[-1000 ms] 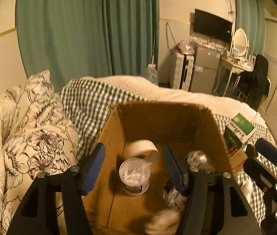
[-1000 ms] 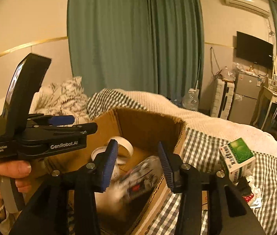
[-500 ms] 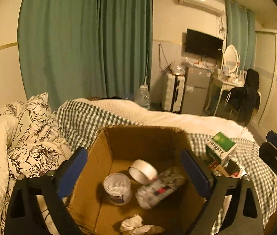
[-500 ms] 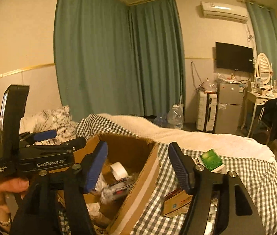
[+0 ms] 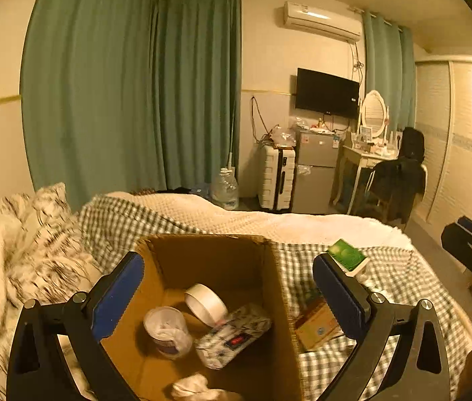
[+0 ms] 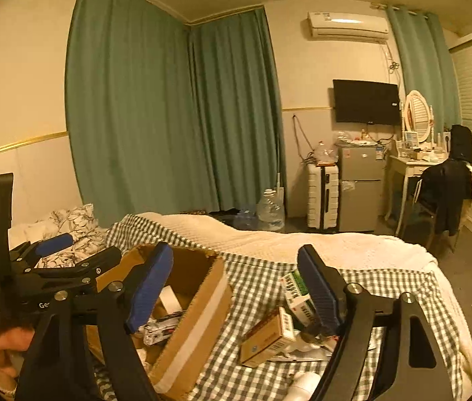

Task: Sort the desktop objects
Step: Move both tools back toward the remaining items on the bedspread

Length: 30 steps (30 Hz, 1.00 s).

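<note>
Cardboard box (image 5: pixel 215 264) sits open on the checked bedspread (image 5: pixel 399 280), at six o'clock in the left wrist view and at about seven o'clock in the right wrist view. Inside it lie a roll of tape (image 5: pixel 206 304), a small white tub (image 5: pixel 166 331), a patterned packet (image 5: pixel 233 338) and a crumpled tissue (image 5: pixel 193 389).

Outside the box, at about three to four o'clock of it, wait a green carton (image 6: pixel 297 295), a brown carton (image 6: pixel 269 337) and some loose white scraps (image 6: pixel 306 381) close together on the cloth.

The left gripper (image 5: pixel 228 292) hangs over the box with its blue pads spread wide and nothing between them. The right gripper (image 6: pixel 236 289) is likewise spread wide and empty, its pads straddling the box's near corner and the cartons.

Risks from here, as a judgement:
- The two cartons lie touching or nearly so, so a closing grip may catch both or push one aside.
- The soft bedspread may give under a downward press, and a pad could pinch cloth along with a carton.
- The right gripper's inner finger (image 6: pixel 149 285) is near the box wall, which could be knocked and shifted on the bedding.
- The two grippers work close together and could collide above the box.
- Dim light and blur hide the small scraps' edges.
</note>
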Each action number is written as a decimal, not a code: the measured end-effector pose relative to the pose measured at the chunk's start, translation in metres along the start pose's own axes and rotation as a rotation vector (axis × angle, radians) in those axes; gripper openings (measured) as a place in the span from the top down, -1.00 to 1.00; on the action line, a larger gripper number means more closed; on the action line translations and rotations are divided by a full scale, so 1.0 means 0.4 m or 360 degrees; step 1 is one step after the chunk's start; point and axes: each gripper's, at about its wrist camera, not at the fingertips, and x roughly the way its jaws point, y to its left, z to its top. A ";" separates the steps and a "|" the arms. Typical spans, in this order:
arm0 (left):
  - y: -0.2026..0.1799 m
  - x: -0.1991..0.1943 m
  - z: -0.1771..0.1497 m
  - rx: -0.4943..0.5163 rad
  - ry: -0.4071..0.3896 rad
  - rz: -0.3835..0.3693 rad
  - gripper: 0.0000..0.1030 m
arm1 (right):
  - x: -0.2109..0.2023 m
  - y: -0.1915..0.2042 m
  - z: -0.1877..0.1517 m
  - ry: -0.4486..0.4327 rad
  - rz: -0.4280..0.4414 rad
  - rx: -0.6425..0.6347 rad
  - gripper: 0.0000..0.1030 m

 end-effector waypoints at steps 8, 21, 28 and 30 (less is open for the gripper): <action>0.002 -0.006 -0.006 -0.0153 -0.0049 -0.0010 -1.00 | -0.043 -0.046 -0.002 -0.0021 -0.0105 0.0005 -0.63; -0.053 -0.031 -0.016 -0.0101 -0.0104 -0.0070 -1.00 | -0.092 -0.129 -0.012 -0.0021 -0.0209 0.0050 -0.64; -0.125 -0.015 -0.046 0.0019 -0.0087 -0.0160 -1.00 | -0.081 -0.164 -0.022 0.0000 -0.0245 0.0049 -0.64; -0.142 -0.006 -0.055 0.0035 -0.0073 -0.0185 -1.00 | -0.080 -0.179 -0.031 0.0004 -0.0258 0.0052 -0.64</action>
